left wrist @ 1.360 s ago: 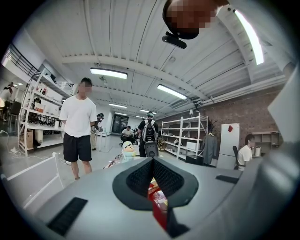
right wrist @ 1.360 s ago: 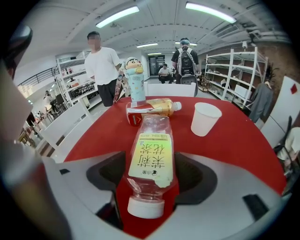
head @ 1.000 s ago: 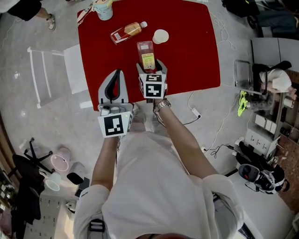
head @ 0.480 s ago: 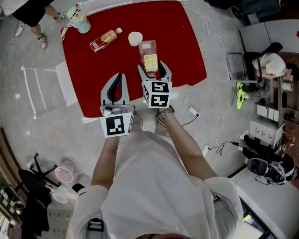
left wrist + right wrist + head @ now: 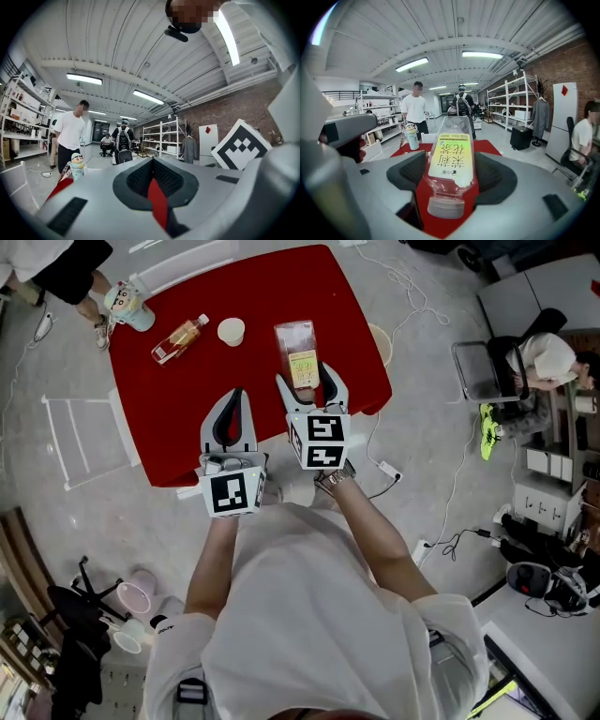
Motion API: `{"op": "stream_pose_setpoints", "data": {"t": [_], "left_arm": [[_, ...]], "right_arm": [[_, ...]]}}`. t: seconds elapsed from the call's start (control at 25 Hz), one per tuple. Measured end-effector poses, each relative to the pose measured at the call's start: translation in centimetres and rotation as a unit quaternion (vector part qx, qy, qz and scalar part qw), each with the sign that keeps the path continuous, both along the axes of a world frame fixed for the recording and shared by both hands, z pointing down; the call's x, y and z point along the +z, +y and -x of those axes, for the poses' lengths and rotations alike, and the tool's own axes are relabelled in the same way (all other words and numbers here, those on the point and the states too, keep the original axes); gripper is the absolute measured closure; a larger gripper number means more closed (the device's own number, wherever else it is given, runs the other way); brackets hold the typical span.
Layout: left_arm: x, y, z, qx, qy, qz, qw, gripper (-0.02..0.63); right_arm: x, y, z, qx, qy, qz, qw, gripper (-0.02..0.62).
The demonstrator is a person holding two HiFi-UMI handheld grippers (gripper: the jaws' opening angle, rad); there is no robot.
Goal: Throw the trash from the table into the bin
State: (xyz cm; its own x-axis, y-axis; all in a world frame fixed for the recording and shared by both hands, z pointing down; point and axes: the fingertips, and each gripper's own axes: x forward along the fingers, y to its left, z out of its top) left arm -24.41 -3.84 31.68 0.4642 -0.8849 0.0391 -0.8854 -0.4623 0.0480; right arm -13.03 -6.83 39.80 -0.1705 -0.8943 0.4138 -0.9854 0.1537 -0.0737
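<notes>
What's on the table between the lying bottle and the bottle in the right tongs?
A small white cup on the red tabletop, per the head view.

Head view: the cap end of the clear plastic bottle with the yellow label (image 5: 298, 352) is hidden between my right fingers (image 5: 336, 390). The red tabletop (image 5: 187, 381) covers part of a pale round rim (image 5: 384, 345); I cannot tell what it is.

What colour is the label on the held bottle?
Yellow-green bottle label, clearest in the right gripper view.
</notes>
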Motion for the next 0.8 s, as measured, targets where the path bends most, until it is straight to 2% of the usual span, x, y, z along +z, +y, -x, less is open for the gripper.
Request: {"op": "stream_pose_setpoints", "data": {"t": [0.4, 0.8], "left_arm": [[-0.1, -1.7, -15.3, 0.008, 0.009, 0.0, 0.9999, 0.603], [0.3, -2.9, -30.8, 0.049, 0.013, 0.001, 0.9987, 0.603]], "right_arm": [[-0.1, -0.9, -15.8, 0.011, 0.0, 0.001, 1.0, 0.262], [0.9, -0.8, -32.2, 0.06, 0.0, 0.008, 0.998, 0.262]]}}
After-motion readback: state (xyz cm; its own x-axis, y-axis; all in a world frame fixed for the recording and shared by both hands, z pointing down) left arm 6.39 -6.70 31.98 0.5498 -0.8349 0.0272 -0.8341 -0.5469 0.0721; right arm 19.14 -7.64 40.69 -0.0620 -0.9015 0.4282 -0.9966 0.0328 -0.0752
